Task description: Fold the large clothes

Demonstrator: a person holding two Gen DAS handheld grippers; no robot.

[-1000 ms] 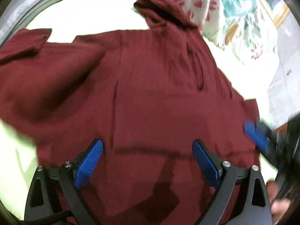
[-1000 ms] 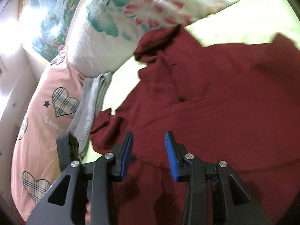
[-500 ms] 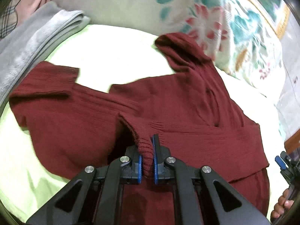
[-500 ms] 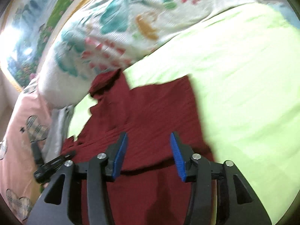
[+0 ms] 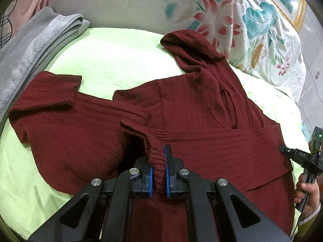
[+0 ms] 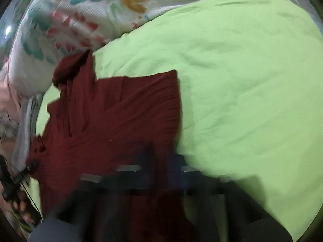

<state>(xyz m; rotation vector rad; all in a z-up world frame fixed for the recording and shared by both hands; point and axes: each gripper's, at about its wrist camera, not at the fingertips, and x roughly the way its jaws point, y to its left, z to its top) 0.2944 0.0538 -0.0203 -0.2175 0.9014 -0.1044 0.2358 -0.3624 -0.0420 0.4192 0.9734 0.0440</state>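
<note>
A dark red ribbed sweater (image 5: 201, 121) lies spread on the green bed sheet (image 5: 121, 50), collar toward the pillows. My left gripper (image 5: 158, 167) is shut on a ribbed edge of it, which stands up in a small fold between the blue pads. The right gripper (image 5: 288, 152) shows at the sweater's right side, held by a hand (image 5: 306, 193). In the right wrist view the sweater (image 6: 121, 121) fills the left half and my right gripper (image 6: 161, 161) is a dark blur over its lower right edge, jaws together. Whether cloth is pinched there I cannot tell.
A folded grey cloth (image 5: 40, 40) lies at the far left beside a pink pillow (image 5: 20, 10). A white floral quilt (image 5: 242, 20) runs along the back. Bare green sheet (image 6: 242, 80) stretches to the sweater's right.
The left gripper went from wide open to shut on the ribbed edge and lifted it slightly. The right gripper swept to the sweater's right edge and its jaws came together.
</note>
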